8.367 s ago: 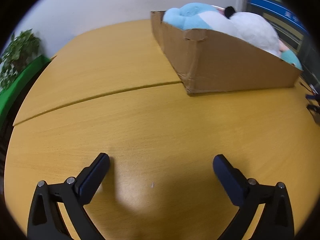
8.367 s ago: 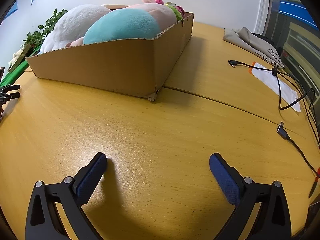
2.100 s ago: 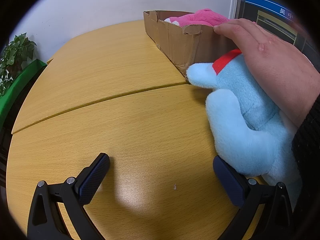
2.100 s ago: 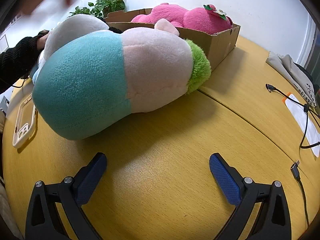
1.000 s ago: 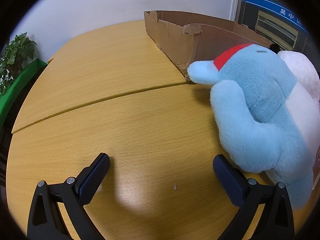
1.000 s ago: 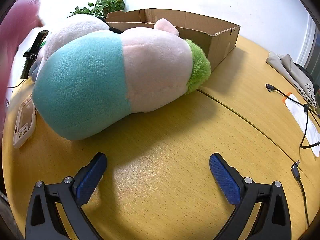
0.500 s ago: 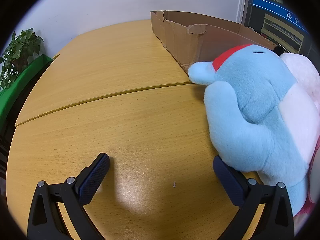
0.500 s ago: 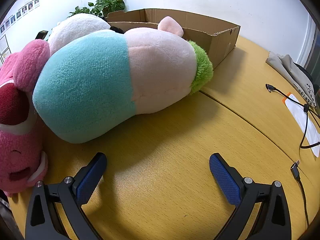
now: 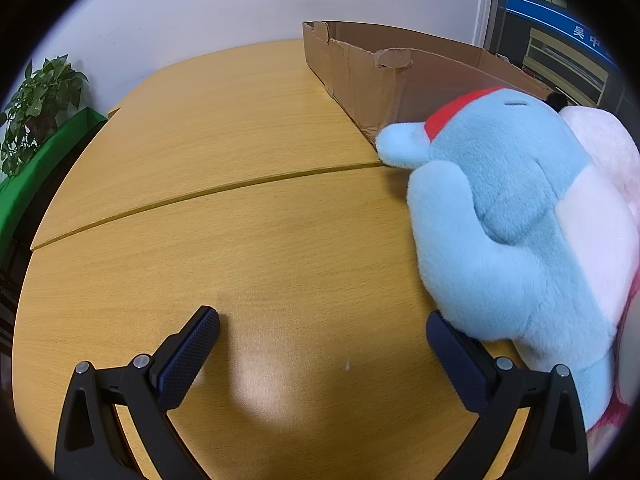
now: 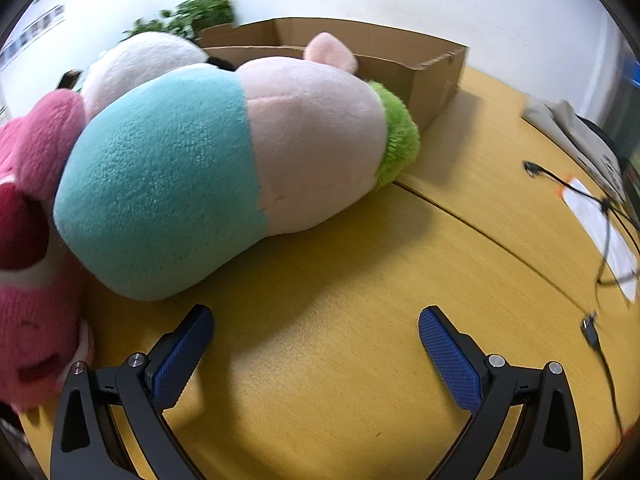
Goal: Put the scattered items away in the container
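Both claws wide and empty, nothing boxed yet.

Left claw (image 9: pixel 322 334) hovers low over the tabletop (image 9: pixel 224 208), its right pad just beside the blue plush (image 9: pixel 516 216), which leans at the near corner of the cardboard box (image 9: pixel 360 68). Right claw (image 10: pixel 316 338) is spread over bare wood, just short of the teal-and-pink plush (image 10: pixel 224 160); a pink plush (image 10: pixel 32 240) sits at left, a white plush (image 10: pixel 140 64) behind (box looks empty from here). Toys piled against the box's near side, so probably short lifts; bulky and soft, so likely pinch a limb.
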`<state>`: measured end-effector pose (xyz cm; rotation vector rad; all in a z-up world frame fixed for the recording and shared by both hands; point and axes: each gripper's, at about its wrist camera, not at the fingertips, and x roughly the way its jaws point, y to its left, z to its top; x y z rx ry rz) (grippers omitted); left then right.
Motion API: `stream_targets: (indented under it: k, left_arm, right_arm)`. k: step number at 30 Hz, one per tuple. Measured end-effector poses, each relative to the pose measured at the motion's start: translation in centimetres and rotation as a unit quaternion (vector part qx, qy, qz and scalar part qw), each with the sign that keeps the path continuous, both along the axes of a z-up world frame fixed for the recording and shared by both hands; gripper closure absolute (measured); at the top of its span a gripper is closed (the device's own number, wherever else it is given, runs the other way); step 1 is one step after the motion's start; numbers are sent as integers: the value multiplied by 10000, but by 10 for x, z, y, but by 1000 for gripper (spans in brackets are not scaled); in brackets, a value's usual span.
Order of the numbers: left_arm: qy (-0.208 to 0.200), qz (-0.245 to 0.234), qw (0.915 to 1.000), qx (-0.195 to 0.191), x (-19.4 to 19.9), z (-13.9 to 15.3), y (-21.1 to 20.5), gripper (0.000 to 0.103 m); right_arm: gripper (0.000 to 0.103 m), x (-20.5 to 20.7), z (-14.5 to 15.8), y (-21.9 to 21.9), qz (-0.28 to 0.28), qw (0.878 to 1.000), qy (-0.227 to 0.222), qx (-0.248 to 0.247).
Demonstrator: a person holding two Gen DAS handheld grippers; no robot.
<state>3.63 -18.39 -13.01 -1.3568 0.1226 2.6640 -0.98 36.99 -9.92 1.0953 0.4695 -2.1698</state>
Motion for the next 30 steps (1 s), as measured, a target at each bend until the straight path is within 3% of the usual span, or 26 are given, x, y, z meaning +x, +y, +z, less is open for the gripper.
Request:
stream_targets:
  k: [2,5,8,11,13,16,19,23,30]
  left_arm:
    - [68,270,9996,-42,-1,6,-3,1]
    - [455,568,9973,125,19,33,-6,1]
    - [931,851,9917,266,63,74,3,1]
    - [1343,938,9854,458,109,112,16,1]
    - [1390,833,9835,808,110,125,41,1]
    - [1415,472,9837,1003,118,130,79,1]
    - [1371,333,9827,1200,131,128,117,1]
    - [1358,520,9819,1213,156,130,152,1]
    - [1277,1151,9808,925,190,143,155,1]
  right_arm:
    - [0,6,2,2,-89,9997,-112,204]
    - [0,39,29,21,-873,9952,361,244]
    - [0,100,85,45,-1629,9805,1035,-362]
    - [0,161,139,44,-2126,9578,1587,-1111]
    - [0,186,159,24,-2155,9497,1756,-1439]
    - [0,206,165,-16,-2078,9474,1875,-1551]
    - [0,210,159,-38,-2079,9458,1629,-1889]
    - [0,200,158,-52,-1920,9483,1201,-2225]
    - [0,180,147,-79,-1634,9588,833,-2170]
